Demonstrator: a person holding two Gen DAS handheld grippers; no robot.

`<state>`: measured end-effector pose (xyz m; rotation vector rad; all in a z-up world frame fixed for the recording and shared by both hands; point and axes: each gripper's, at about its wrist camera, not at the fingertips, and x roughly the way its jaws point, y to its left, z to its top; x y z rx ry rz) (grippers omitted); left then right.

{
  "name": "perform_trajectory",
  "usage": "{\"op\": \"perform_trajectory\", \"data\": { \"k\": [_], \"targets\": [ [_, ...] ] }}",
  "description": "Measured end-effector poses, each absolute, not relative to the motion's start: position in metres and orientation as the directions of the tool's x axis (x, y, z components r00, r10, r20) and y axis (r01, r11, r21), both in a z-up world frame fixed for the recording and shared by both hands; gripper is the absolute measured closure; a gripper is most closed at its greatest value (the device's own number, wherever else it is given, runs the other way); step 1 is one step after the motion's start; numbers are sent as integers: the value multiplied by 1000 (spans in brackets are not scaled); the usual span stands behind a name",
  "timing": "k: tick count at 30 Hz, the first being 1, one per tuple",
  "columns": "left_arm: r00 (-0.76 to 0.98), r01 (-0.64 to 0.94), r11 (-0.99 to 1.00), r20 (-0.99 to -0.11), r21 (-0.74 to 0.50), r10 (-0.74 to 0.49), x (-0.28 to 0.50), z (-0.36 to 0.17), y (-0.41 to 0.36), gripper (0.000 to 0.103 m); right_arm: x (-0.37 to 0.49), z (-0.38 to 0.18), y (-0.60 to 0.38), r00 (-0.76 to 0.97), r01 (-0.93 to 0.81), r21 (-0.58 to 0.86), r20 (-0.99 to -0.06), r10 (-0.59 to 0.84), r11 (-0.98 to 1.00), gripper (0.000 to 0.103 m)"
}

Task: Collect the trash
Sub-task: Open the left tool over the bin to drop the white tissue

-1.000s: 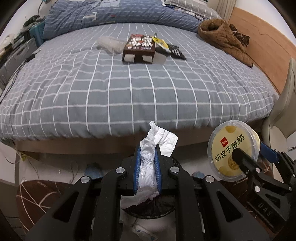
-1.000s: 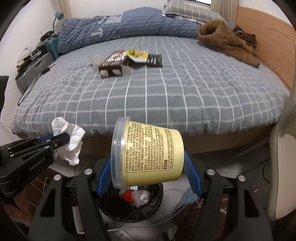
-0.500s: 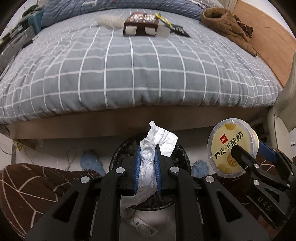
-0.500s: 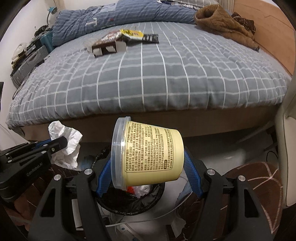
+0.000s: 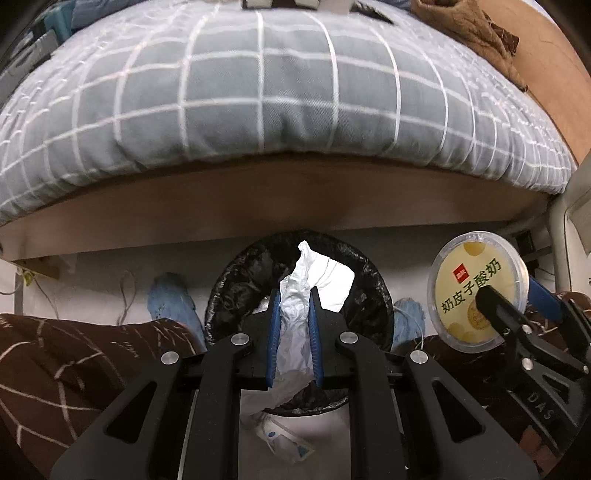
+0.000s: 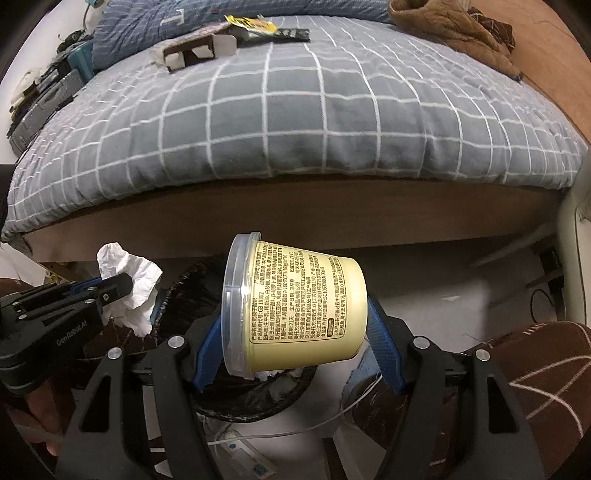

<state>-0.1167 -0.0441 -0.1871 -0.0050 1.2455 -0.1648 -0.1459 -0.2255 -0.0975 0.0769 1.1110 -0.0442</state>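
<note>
My left gripper [image 5: 293, 299] is shut on a crumpled white tissue [image 5: 310, 280] and hangs right over a round bin lined with a black bag [image 5: 369, 280] on the floor by the bed. In the right wrist view the same tissue [image 6: 127, 284] shows at the left, clamped in the left gripper [image 6: 122, 286]. My right gripper [image 6: 295, 328] is shut on a pale yellow yoghurt tub [image 6: 295, 306] lying on its side, held above the bin [image 6: 255, 395]. The tub's lid [image 5: 478, 290] faces the left wrist camera.
A bed with a grey checked cover [image 6: 295, 110] fills the upper half; a brown carton [image 6: 195, 51], wrappers [image 6: 266, 27] and a brown jacket [image 6: 454, 29] lie on it. Brown patterned trouser legs [image 5: 74, 362] and blue slippers [image 5: 168, 302] flank the bin. A small packet [image 5: 280, 443] lies on the floor.
Both grippers have sunk toward the bin with their loads still clamped. The bed has slid up in both views and the bin's rim has come into full sight.
</note>
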Motion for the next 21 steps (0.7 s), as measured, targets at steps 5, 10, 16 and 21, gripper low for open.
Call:
{"op": "perform_trajectory", "data": {
  "k": [5,10,16,21],
  "targets": [
    [277,146,984,-951,-97,-135,-110,-203,-58,89,-151,-103,-238,431,98,39,-902,-7,994,37],
    [267,171,980,-952,-103,-147,-107,-210,-69,88,-154,-107,-244,419,105,34,-908,-13,994,37],
    [295,158,985,-948,-76,-120,-110,-206,-60,58,-148,-110,-235,419,84,29,-908,-9,996,37],
    [320,109,992,-943,-63,-95,-107,-199,-38,41,-143,-110,-220,427,52,36,-904,10,998,37]
  ]
}}
